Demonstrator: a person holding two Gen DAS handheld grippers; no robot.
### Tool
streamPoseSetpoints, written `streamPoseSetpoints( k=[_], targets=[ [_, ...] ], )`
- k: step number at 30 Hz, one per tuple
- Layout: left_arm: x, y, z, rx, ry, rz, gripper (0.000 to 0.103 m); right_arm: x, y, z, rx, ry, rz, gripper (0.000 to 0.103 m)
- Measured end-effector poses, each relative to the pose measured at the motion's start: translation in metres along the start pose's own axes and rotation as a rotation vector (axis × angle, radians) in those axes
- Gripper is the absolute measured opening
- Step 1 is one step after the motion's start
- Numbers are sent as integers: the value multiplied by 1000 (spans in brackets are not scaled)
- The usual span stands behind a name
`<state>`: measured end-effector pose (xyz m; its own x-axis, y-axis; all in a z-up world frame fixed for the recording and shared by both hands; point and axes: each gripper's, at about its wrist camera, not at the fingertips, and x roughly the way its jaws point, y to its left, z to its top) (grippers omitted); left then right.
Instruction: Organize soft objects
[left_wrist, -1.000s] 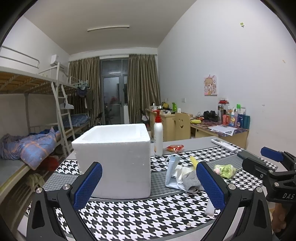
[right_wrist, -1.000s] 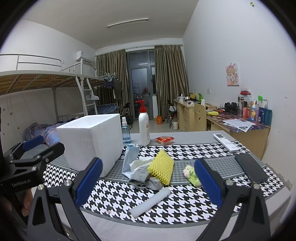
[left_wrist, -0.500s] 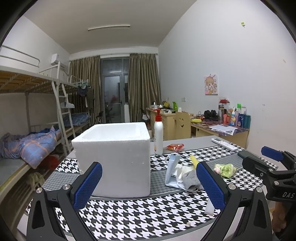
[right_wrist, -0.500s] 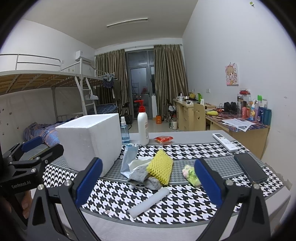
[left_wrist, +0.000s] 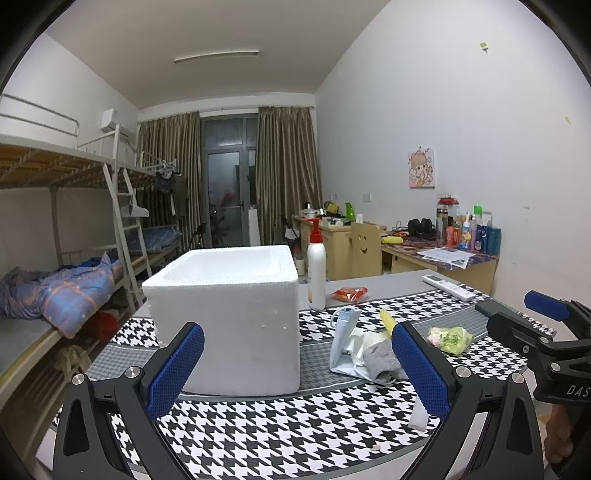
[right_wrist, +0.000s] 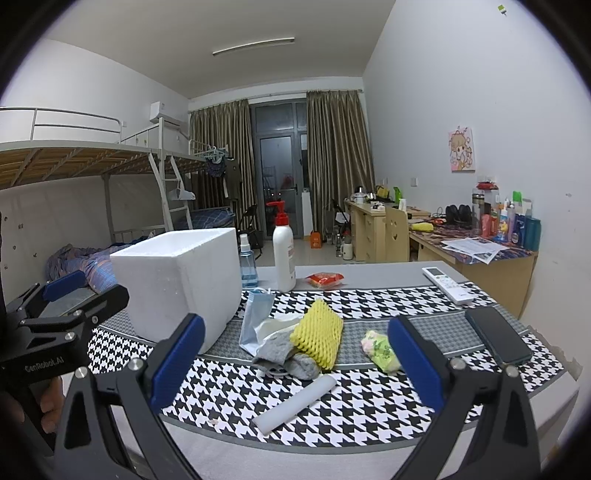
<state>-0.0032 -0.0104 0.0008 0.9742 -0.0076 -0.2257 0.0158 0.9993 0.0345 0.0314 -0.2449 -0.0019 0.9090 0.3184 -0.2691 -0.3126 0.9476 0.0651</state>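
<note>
A: We are holding both hand-held grippers above the near edge of the worktop (right_wrist: 369, 417), and each is spread wide with nothing between its pads: the left hand-held gripper (left_wrist: 295, 365) is facing the white foam box (left_wrist: 229, 314), the right hand-held gripper (right_wrist: 291, 363) is facing the heap of soft things.

B: Where are we seeing that heap from the right one?

A: Straight ahead and a little below: the yellow foam net (right_wrist: 317, 338) is leaning on the grey sock (right_wrist: 286, 356), with the face mask (right_wrist: 255, 314) behind them and the green pouch (right_wrist: 380, 349) just right of them. The white foam roll (right_wrist: 295, 404) is lying nearest, its long axis running diagonally, near-left to far-right.

B: So which hand are we judging closer?

A: The right one; the box is standing left of the heap, so a carry would be going leftward.
</note>
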Motion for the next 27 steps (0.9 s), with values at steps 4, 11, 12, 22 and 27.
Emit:
streamPoseSetpoints(
  k=[4, 11, 12, 22, 27],
  targets=[
    [0, -1, 0, 3, 0, -2, 102, 0, -1, -1, 0, 0, -4, 101],
    [1, -1, 1, 3, 6, -11, 102, 1, -1, -1, 0, 1, -6, 101],
    [1, -2, 1, 5, 6, -11, 102, -1, -2, -2, 1, -1, -3, 101],
    [12, -6, 0, 9, 36, -30, 102, 7, -8, -1, 10, 17, -20, 101],
    [22, -13, -4, 17, 69, -72, 102, 13, -19, -1, 25, 32, -48, 101]
  ],
)
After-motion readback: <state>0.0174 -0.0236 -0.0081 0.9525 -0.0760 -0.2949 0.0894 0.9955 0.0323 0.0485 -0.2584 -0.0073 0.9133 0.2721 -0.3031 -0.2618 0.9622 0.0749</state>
